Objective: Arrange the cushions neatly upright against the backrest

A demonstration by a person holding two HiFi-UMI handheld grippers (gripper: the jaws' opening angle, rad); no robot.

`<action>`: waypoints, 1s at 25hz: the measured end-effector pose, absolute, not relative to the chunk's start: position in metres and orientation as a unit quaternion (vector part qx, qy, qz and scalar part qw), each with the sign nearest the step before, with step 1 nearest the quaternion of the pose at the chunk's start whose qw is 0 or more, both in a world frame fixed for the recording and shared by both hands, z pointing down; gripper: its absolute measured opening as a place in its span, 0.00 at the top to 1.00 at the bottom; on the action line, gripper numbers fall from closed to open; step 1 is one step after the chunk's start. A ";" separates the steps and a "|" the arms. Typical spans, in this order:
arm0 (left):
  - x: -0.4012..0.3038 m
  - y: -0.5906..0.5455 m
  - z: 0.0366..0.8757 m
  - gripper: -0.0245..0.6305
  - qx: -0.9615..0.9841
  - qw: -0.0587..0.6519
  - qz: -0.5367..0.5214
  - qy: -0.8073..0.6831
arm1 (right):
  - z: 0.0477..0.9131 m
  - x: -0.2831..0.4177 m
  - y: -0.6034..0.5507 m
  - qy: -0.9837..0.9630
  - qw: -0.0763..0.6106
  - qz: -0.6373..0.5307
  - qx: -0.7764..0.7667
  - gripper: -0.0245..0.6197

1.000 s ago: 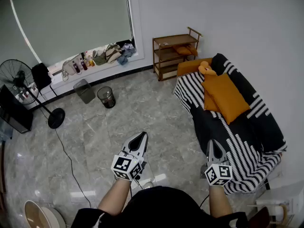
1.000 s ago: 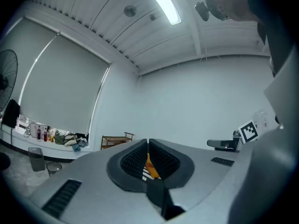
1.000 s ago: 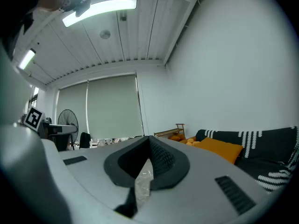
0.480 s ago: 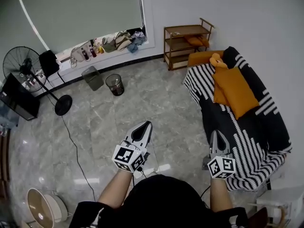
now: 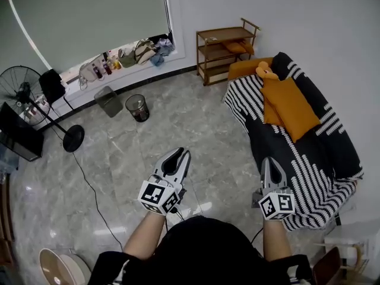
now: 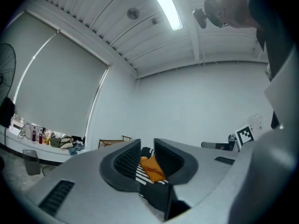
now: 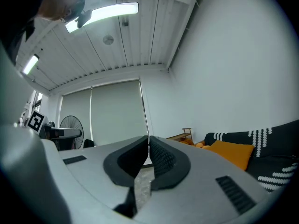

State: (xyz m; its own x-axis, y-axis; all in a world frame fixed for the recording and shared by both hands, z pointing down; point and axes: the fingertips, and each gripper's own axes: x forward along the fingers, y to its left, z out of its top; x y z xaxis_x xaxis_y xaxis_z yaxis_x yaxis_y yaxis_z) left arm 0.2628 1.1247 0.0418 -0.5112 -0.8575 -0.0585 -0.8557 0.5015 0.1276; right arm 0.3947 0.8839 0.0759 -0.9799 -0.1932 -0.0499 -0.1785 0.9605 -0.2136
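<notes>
the left gripper [image 5: 180,154] fingers [image 6: 122,164] have just parted a crack, with nothing between them. the right gripper [image 5: 272,160] fingers [image 7: 161,160] are clenched together and empty. the orange cushions [image 5: 291,107] lie well apart from both, ahead and to the right, on the striped sofa [image 5: 323,159]. compared with a second ago, both grippers have edged forward, while the cushions have not moved.

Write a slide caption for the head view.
Left gripper and right gripper, both empty, held over the tiled floor beside the striped sofa with its orange cushions.
</notes>
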 end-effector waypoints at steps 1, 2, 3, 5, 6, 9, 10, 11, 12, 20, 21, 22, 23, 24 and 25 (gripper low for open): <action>0.259 1.126 0.040 0.73 0.495 0.006 -0.072 -0.866 | 0.072 0.394 0.887 0.989 0.042 -0.105 -0.097 0.91; 0.254 1.127 0.040 0.61 0.496 0.008 -0.072 -0.865 | 0.069 0.393 0.890 0.988 0.048 -0.104 -0.102 0.90; 0.250 1.127 0.040 0.56 0.499 0.010 -0.073 -0.864 | 0.067 0.393 0.892 0.987 0.052 -0.105 -0.108 0.78; 0.242 1.127 0.040 0.52 0.504 0.012 -0.073 -0.860 | 0.064 0.393 0.894 0.985 0.056 -0.106 -0.125 0.57; 0.239 1.128 0.041 0.51 0.508 0.013 -0.072 -0.858 | 0.064 0.395 0.895 0.984 0.056 -0.104 -0.135 0.54; 0.233 1.126 0.047 0.50 0.528 0.020 -0.066 -0.847 | 0.064 0.400 0.899 0.981 0.046 -0.095 -0.163 0.51; 0.232 1.123 0.050 0.50 0.536 0.023 -0.064 -0.841 | 0.064 0.402 0.901 0.980 0.043 -0.093 -0.170 0.51; 0.232 1.120 0.053 0.50 0.546 0.026 -0.064 -0.835 | 0.065 0.404 0.903 0.979 0.040 -0.091 -0.176 0.50; 0.234 1.116 0.056 0.49 0.556 0.029 -0.065 -0.828 | 0.065 0.407 0.903 0.979 0.038 -0.088 -0.181 0.50; 0.239 1.055 0.061 0.36 0.613 0.041 -0.067 -0.786 | 0.073 0.411 0.860 0.967 0.033 -0.097 -0.232 0.47; 0.237 1.046 0.060 0.36 0.615 0.042 -0.067 -0.785 | 0.074 0.410 0.852 0.967 0.036 -0.101 -0.233 0.47; 0.235 1.036 0.060 0.36 0.616 0.043 -0.066 -0.784 | 0.075 0.408 0.843 0.967 0.037 -0.103 -0.232 0.47; 0.234 1.026 0.059 0.36 0.616 0.043 -0.066 -0.784 | 0.078 0.407 0.832 0.967 0.036 -0.104 -0.232 0.47; 0.234 1.016 0.058 0.36 0.616 0.043 -0.065 -0.784 | 0.082 0.406 0.820 0.966 0.035 -0.106 -0.233 0.47; 0.234 1.007 0.057 0.36 0.614 0.042 -0.063 -0.785 | 0.087 0.406 0.807 0.965 0.035 -0.111 -0.234 0.47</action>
State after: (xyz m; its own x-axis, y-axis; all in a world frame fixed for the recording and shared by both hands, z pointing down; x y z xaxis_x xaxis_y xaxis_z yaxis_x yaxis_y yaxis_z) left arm 0.2337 1.0070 0.0574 -0.2414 -0.9703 -0.0122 -0.9599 0.2369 0.1500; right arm 0.4059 0.8071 0.0866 -0.8877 -0.4602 -0.0145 -0.4448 0.8652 -0.2314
